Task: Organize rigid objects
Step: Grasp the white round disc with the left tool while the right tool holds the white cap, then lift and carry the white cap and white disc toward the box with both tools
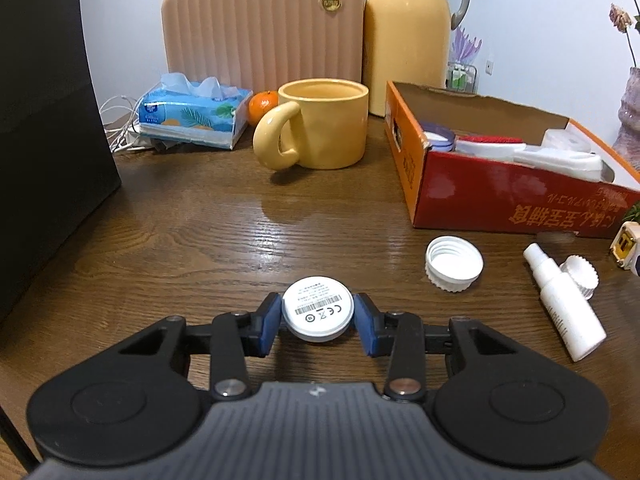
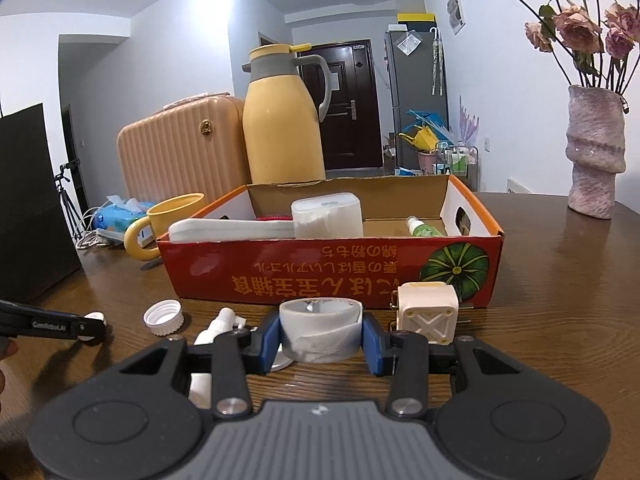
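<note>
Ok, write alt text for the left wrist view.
The left gripper clamps a small round white disc on a wooden table. Behind stand a yellow mug and an open red cardboard box holding white items. A white screw cap and white spray bottle lie loose at right.

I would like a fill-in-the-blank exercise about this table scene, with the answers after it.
1. The left gripper is shut on a round white ____ with a printed label.
2. The right gripper holds a roll of white ____.
3. The yellow ceramic mug stands to the ____ of the red cardboard box in the left wrist view.
4. The ribbed white screw cap lies with its open side ____.

Answers: disc; tape; left; up
</note>
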Motion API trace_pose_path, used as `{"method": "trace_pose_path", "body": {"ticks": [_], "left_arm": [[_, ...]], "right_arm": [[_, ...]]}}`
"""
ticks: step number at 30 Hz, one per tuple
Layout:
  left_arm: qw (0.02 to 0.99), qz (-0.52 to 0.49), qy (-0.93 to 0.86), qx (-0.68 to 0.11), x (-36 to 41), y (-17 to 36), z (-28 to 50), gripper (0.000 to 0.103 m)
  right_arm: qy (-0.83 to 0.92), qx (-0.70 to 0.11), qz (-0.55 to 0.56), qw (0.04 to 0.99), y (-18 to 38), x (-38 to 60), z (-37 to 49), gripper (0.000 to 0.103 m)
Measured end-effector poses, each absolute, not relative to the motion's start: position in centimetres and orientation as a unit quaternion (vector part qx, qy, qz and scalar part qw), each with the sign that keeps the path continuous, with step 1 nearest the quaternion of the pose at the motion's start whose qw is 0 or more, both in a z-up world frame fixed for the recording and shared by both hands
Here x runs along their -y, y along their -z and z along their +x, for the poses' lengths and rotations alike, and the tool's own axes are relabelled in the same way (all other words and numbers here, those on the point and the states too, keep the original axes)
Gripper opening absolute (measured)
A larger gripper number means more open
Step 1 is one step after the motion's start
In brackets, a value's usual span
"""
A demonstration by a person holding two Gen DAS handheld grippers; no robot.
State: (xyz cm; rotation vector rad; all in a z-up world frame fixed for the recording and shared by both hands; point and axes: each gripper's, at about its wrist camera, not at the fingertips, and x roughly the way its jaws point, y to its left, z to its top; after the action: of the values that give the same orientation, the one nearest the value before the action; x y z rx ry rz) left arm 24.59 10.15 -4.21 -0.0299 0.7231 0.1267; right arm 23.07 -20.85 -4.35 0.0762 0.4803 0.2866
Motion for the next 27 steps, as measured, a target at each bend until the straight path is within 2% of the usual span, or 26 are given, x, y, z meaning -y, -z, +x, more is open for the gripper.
{"method": "trace_pose_path", "body": {"ticks": [27], "left_arm": [[0.964, -0.021, -0.006, -0.264, -4.4, -1.7, 21.8, 0.04]], "right_arm": [[-0.121, -0.182, 0.044, 0.975, 1.4, 22.8, 22.2, 0.042]]}}
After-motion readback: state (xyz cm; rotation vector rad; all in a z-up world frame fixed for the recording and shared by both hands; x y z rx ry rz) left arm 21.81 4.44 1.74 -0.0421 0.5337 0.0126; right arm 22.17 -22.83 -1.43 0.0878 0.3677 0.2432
